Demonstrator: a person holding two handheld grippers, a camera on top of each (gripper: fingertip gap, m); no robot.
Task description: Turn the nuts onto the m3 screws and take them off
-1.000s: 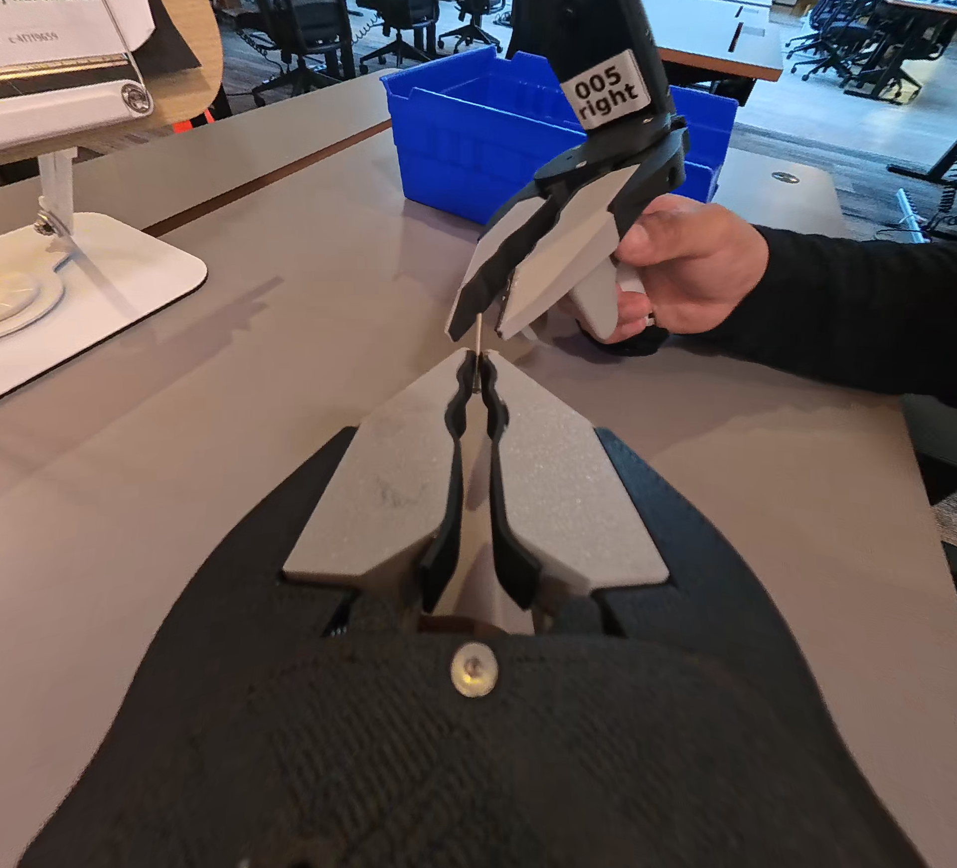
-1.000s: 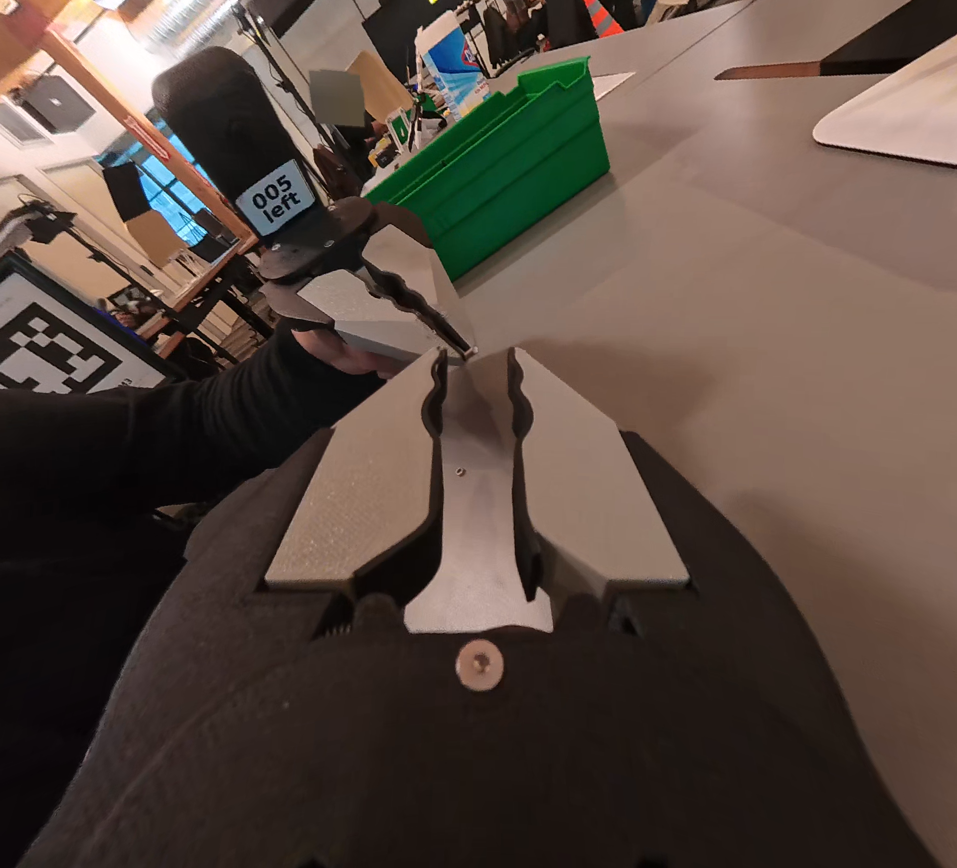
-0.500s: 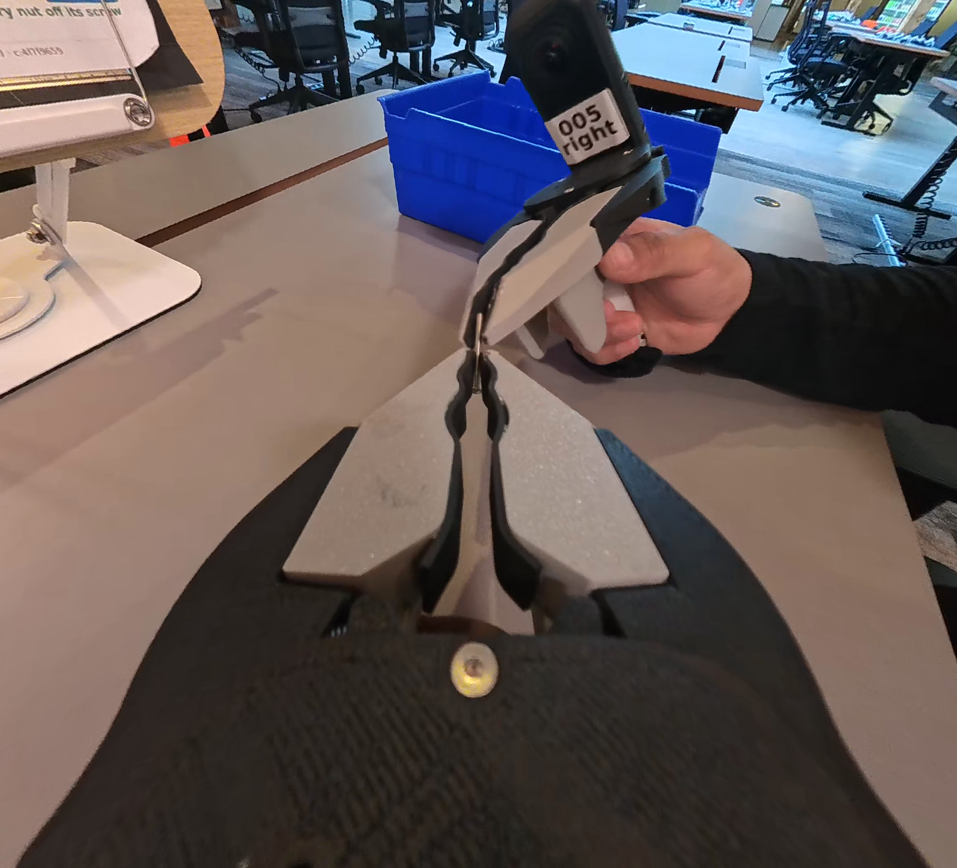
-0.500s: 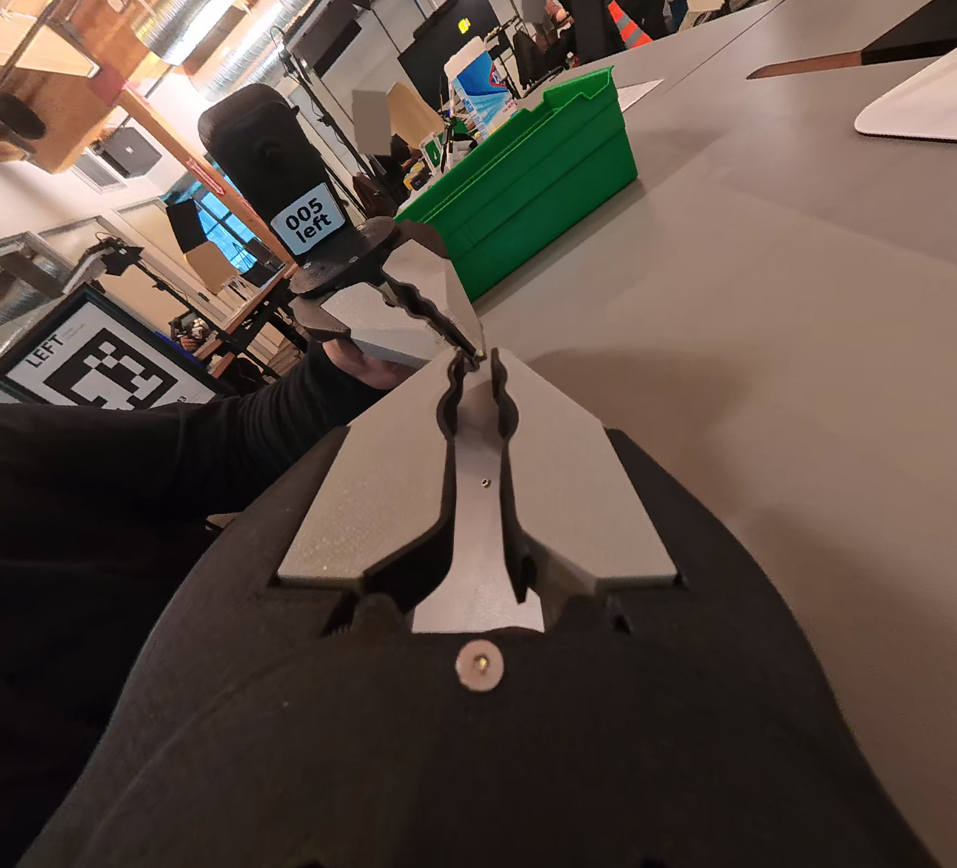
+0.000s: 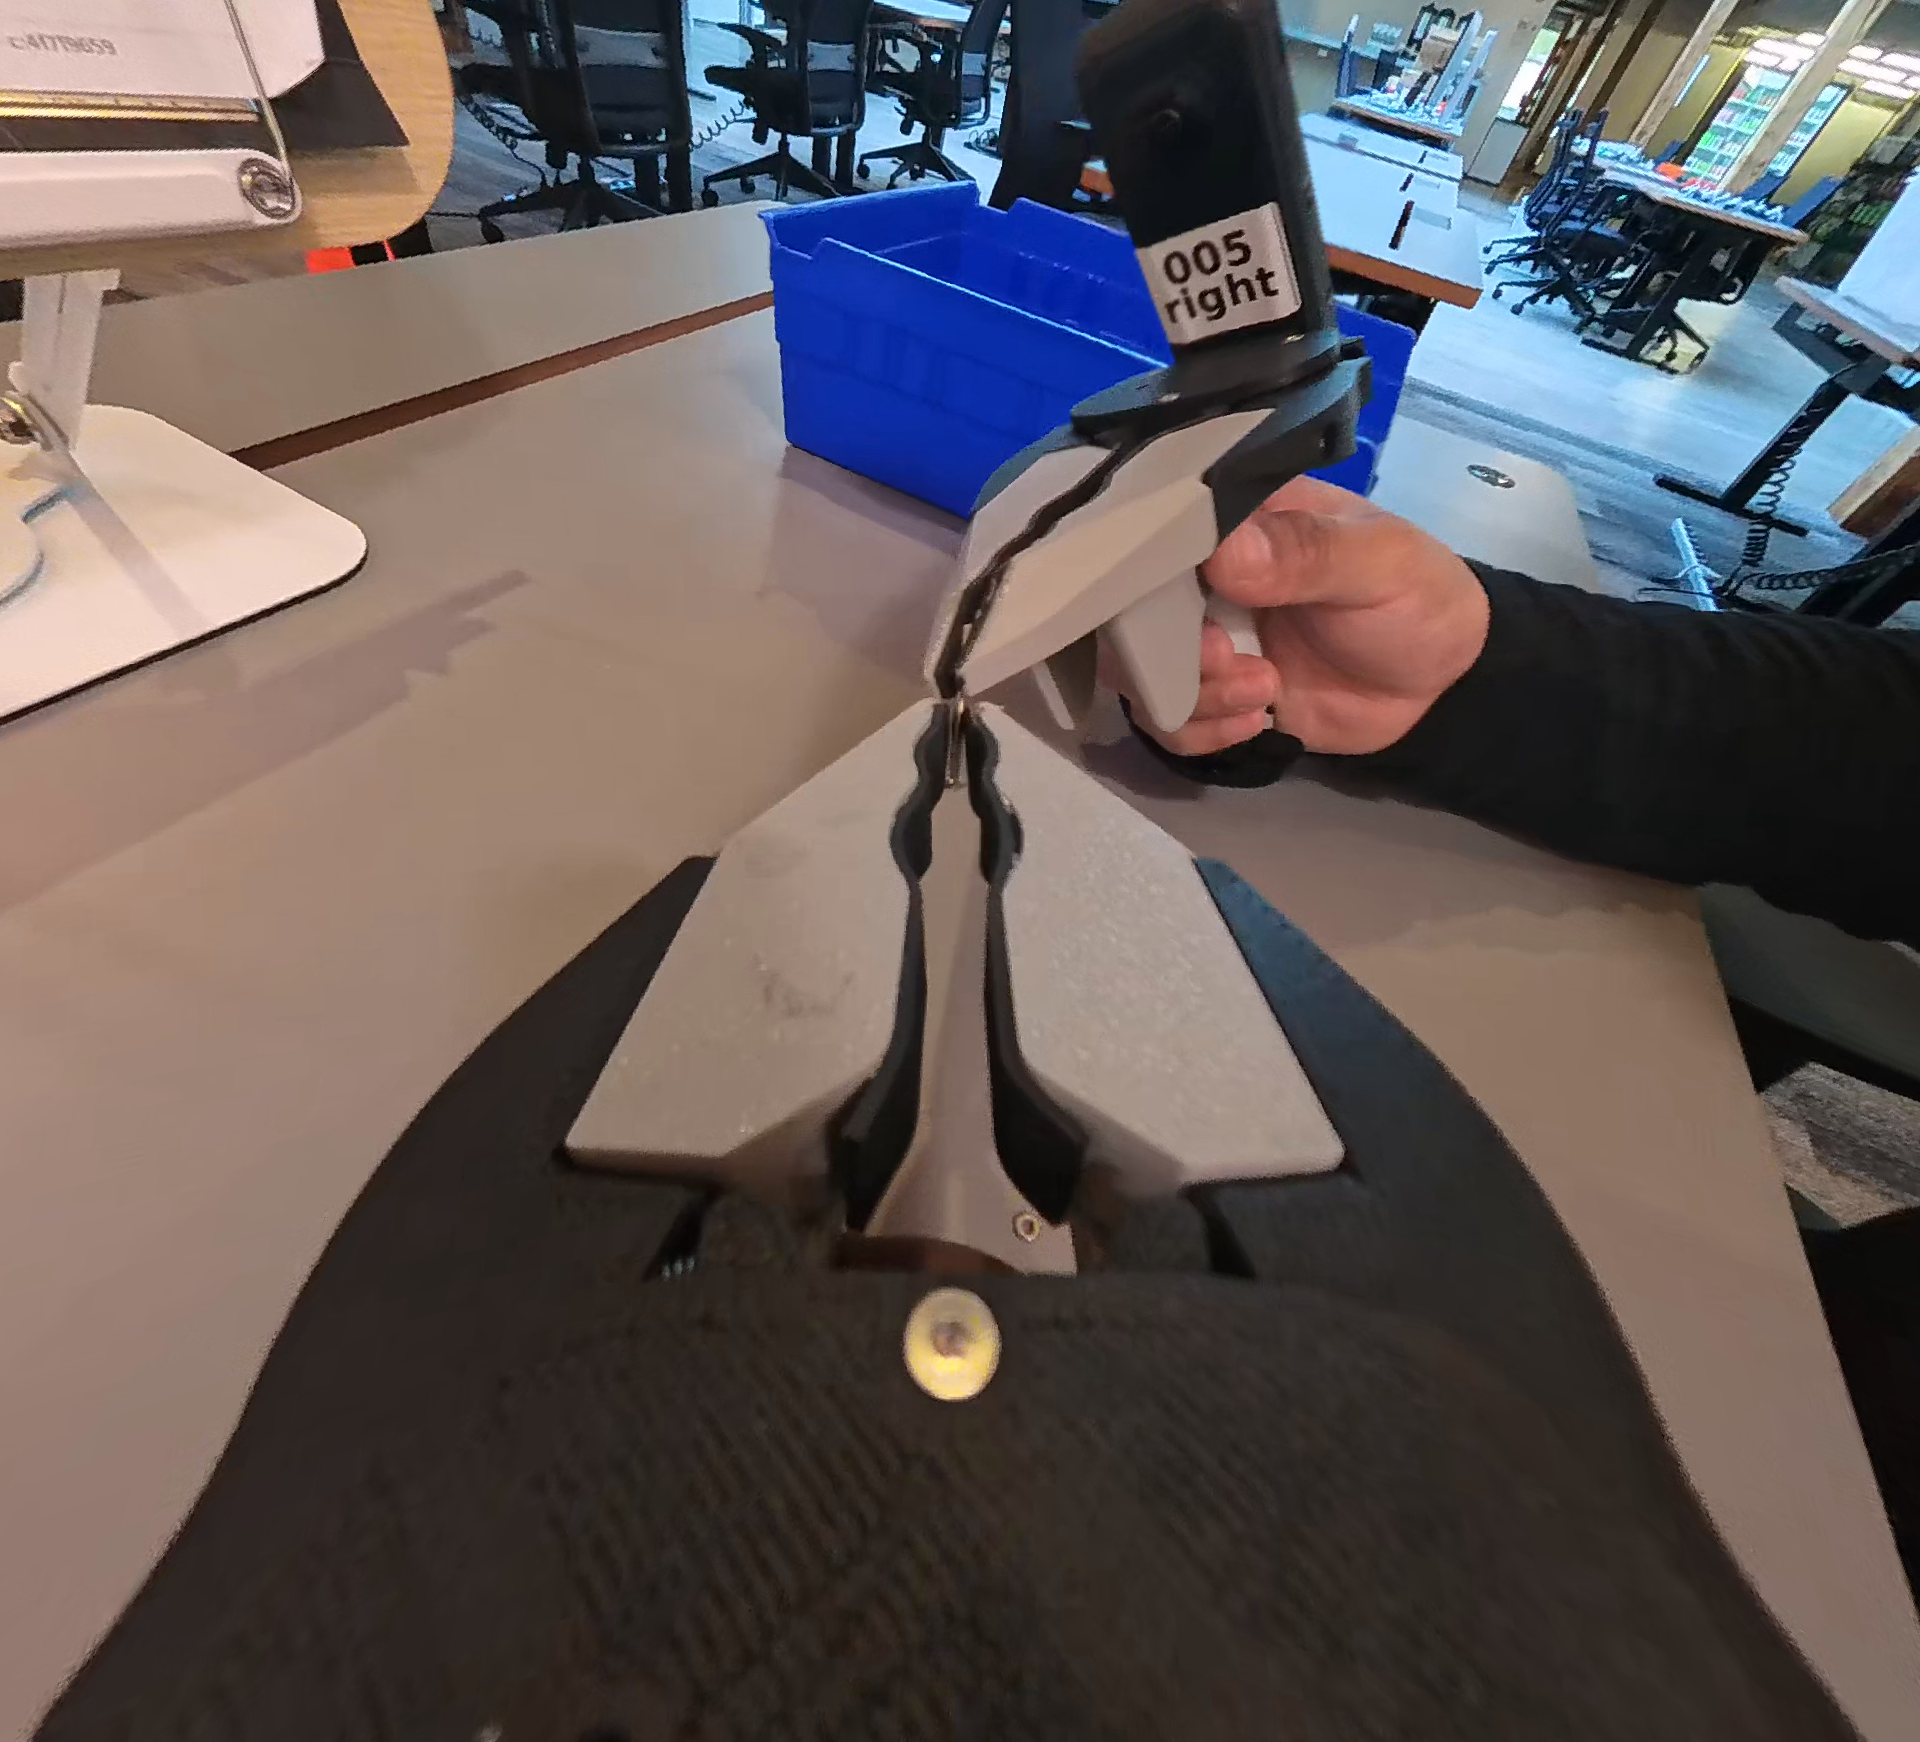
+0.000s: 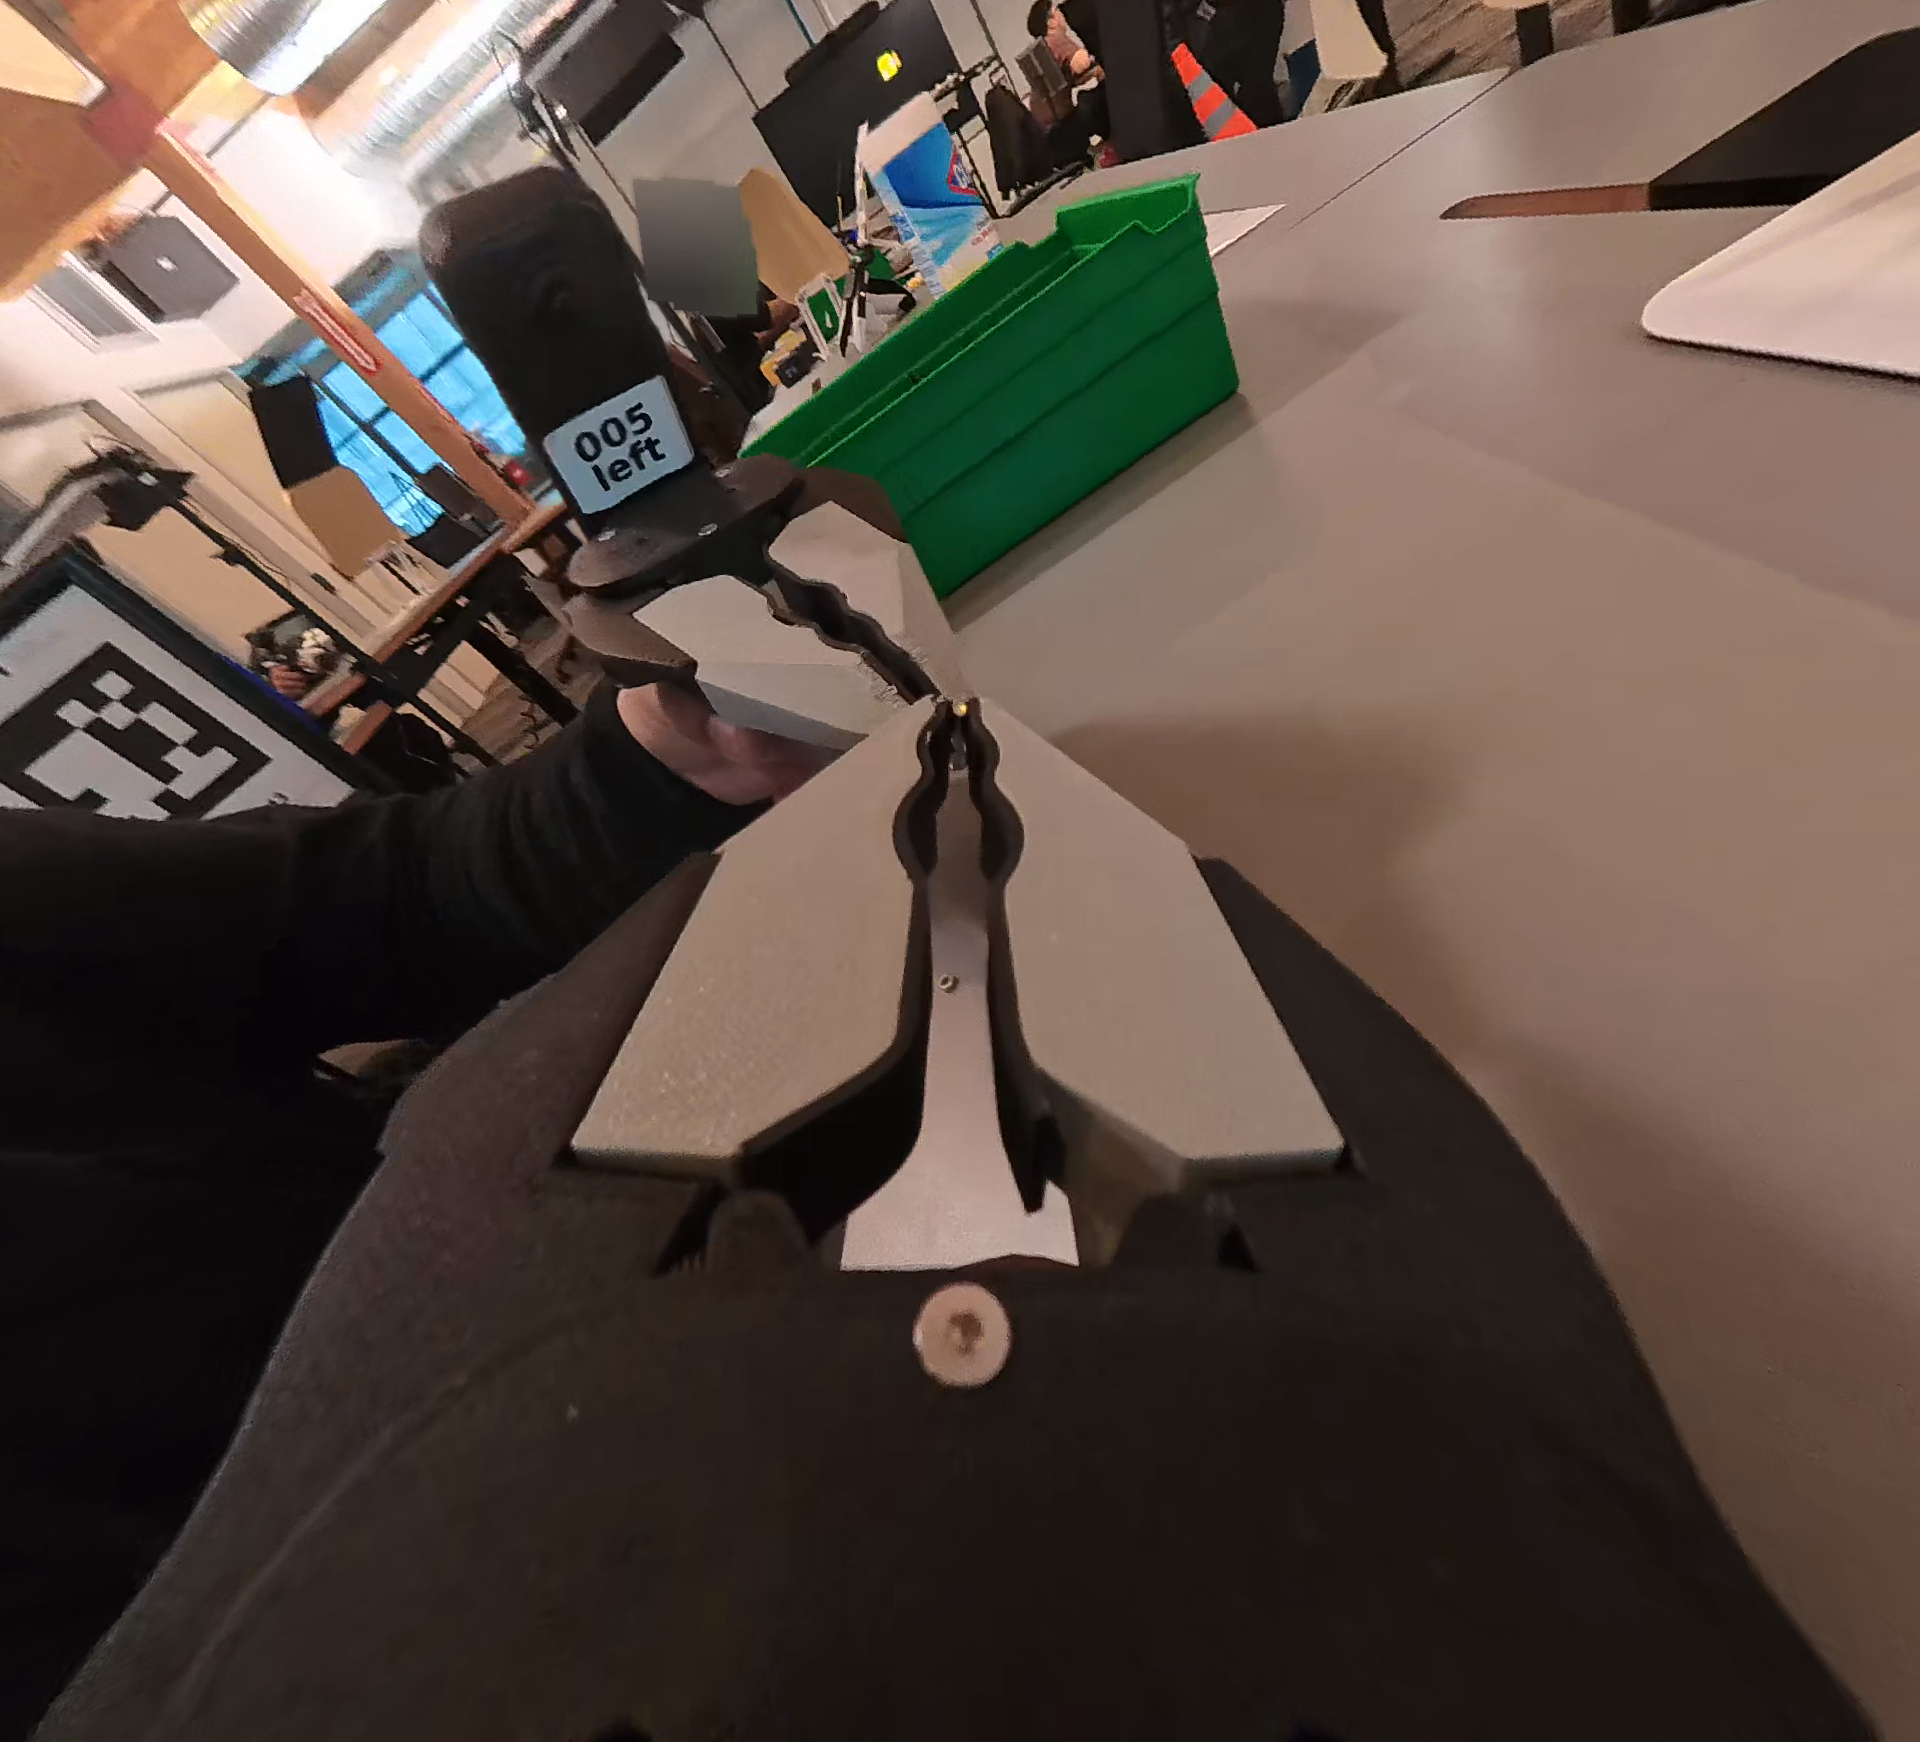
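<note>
My left gripper [image 5: 951, 726] is shut on a thin M3 screw [image 5: 951, 749], which stands up from its tips. My right gripper [image 5: 948, 676] comes in from the upper right, and its tips are shut over the screw's upper end. In the right wrist view my right gripper [image 6: 956, 724] has its jaws together, with a small brass-coloured nut [image 6: 962, 706] showing at the very tips. The left gripper [image 6: 920, 679] meets it there from the left. Both are held above the grey table [image 5: 468, 653]. Most of the screw is hidden by the fingers.
A blue bin [image 5: 935, 362] stands on the table behind the grippers. A green bin [image 6: 1039, 404] stands on the left side. A white stand base [image 5: 156, 570] with a sign board is at the far left. Office chairs and desks lie beyond the table. Both grippers' tips are close together, under 4 cm apart.
My right gripper, open around the screw's end a second ago, has shut on it and tilted more upright. My left gripper still holds the screw.
</note>
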